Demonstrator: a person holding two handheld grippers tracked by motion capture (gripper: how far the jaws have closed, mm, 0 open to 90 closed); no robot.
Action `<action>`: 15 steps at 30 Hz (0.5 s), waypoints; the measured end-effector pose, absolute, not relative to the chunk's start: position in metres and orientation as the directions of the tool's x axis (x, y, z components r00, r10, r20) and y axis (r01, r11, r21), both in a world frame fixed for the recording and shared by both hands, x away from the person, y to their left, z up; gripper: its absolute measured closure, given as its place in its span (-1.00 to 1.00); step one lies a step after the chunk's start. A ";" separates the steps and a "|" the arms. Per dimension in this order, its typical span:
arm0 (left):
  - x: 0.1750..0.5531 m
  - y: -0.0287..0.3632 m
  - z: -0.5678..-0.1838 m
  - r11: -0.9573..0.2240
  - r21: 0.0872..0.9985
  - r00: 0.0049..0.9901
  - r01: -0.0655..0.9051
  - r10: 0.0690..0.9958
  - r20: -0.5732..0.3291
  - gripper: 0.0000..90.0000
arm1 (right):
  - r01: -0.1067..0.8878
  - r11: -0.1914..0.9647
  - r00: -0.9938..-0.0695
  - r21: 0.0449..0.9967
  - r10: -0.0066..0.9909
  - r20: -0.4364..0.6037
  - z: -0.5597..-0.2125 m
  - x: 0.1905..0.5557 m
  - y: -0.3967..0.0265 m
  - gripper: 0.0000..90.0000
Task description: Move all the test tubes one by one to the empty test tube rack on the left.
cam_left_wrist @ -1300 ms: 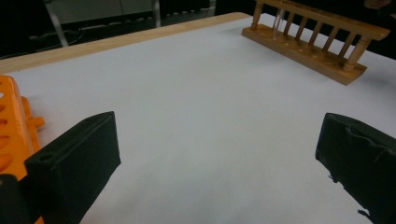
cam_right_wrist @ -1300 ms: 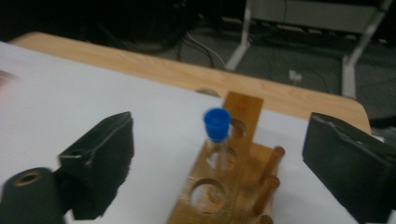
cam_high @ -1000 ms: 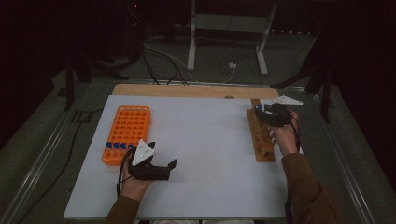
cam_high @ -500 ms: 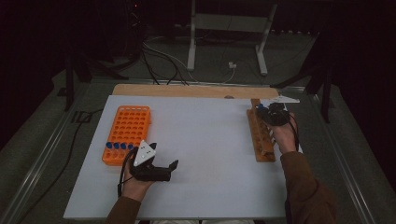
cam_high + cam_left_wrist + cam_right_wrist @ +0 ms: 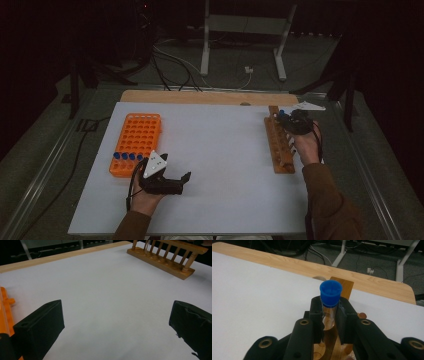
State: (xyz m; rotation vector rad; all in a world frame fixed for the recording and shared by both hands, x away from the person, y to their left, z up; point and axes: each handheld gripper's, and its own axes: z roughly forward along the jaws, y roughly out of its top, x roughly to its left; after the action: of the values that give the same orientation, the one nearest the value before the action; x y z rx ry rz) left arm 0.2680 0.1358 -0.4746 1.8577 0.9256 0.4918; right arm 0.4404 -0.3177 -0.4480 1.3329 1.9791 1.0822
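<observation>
A clear test tube with a blue cap (image 5: 331, 291) stands upright at the far end of the wooden rack (image 5: 345, 286). My right gripper (image 5: 329, 315) is shut on it just below the cap, one pad on each side. From above, the right gripper (image 5: 284, 119) sits over the far end of that rack (image 5: 281, 152) at the table's right. My left gripper (image 5: 184, 183) rests low near the front edge, beside the orange rack (image 5: 137, 135). Its jaws stand wide open over bare white tabletop (image 5: 116, 327) with nothing between them.
The orange rack holds a row of blue-capped tubes (image 5: 127, 156) along its near edge. A white sheet (image 5: 220, 150) covers the wooden table. Metal stand legs (image 5: 205, 50) and cables lie on the dark floor beyond the far edge.
</observation>
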 end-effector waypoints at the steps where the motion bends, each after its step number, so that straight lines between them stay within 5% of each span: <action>1: 0.268 0.136 -0.475 -0.244 0.890 0.630 0.385 0.774 -0.060 -0.99 | 0.508 0.198 -0.386 0.838 0.922 0.016 -0.447 0.440 -0.318 0.71; 15: 0.268 0.134 -0.475 -0.249 0.886 0.634 0.391 0.771 -0.063 -0.99 | 0.445 0.206 -0.405 0.871 0.914 -0.009 -0.416 0.428 -0.320 0.71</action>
State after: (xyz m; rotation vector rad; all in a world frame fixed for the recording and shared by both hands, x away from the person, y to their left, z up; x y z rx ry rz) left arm 0.2683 0.1339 -0.4753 1.8659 0.9254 0.4809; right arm 0.4278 -0.3197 -0.4157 1.2583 1.9450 1.1287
